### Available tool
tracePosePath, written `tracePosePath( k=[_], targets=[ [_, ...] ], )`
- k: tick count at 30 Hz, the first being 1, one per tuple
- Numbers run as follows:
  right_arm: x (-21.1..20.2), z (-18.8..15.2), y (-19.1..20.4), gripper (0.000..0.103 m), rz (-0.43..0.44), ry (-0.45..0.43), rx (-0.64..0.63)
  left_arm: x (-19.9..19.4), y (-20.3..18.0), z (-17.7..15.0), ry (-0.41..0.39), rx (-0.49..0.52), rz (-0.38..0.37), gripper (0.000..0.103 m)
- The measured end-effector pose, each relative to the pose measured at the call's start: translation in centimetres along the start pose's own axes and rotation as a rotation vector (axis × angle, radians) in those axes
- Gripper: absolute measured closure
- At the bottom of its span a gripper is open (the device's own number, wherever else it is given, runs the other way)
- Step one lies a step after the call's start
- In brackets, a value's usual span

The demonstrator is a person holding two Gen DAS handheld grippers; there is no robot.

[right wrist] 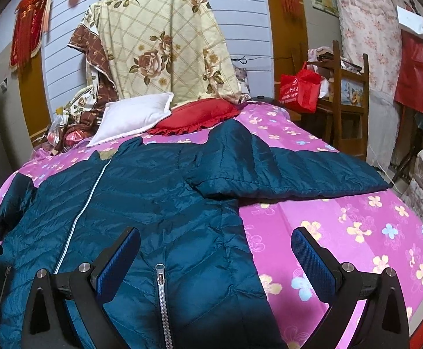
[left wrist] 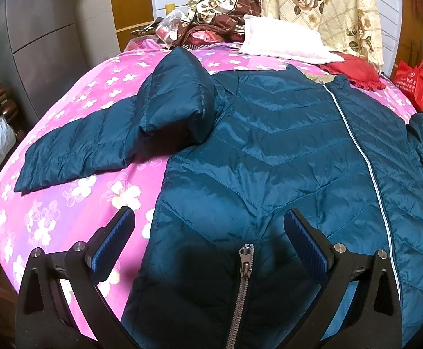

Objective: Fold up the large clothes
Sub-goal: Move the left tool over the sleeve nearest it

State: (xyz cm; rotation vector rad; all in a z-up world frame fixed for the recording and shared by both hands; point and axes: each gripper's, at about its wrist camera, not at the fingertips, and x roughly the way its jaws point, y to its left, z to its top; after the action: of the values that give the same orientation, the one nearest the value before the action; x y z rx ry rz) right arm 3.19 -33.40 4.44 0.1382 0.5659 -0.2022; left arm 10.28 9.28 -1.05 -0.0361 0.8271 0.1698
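A dark teal quilted puffer jacket (left wrist: 269, 145) lies spread front-up on the bed, zipped, with a pale zip line (left wrist: 365, 160) down its front. Its left sleeve (left wrist: 75, 151) lies out over the pink sheet and its hood (left wrist: 179, 96) is bunched above. In the right wrist view the jacket (right wrist: 141, 203) shows with its other sleeve (right wrist: 284, 171) stretched right. My left gripper (left wrist: 208, 232) is open above the hem near a pocket zip (left wrist: 245, 264). My right gripper (right wrist: 216, 250) is open over the hem's right edge near a pocket zip (right wrist: 159, 276).
The bed has a pink flowered sheet (right wrist: 342, 232). A white pillow (right wrist: 133, 116) and a red cushion (right wrist: 197, 113) lie at its head under a hanging floral quilt (right wrist: 159, 37). A red bag (right wrist: 298, 87) and a wooden chair (right wrist: 348, 99) stand at the right. Grey cabinets (left wrist: 43, 43) stand left.
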Motion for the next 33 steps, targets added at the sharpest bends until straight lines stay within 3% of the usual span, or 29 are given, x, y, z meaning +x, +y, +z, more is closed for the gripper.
tracePosePath(
  k=[33],
  targets=[
    [-0.13, 0.1, -0.26, 0.0, 0.005, -0.01, 0.015, 0.04, 0.12, -0.11, 0.002, -0.002, -0.001, 0.0]
  ],
)
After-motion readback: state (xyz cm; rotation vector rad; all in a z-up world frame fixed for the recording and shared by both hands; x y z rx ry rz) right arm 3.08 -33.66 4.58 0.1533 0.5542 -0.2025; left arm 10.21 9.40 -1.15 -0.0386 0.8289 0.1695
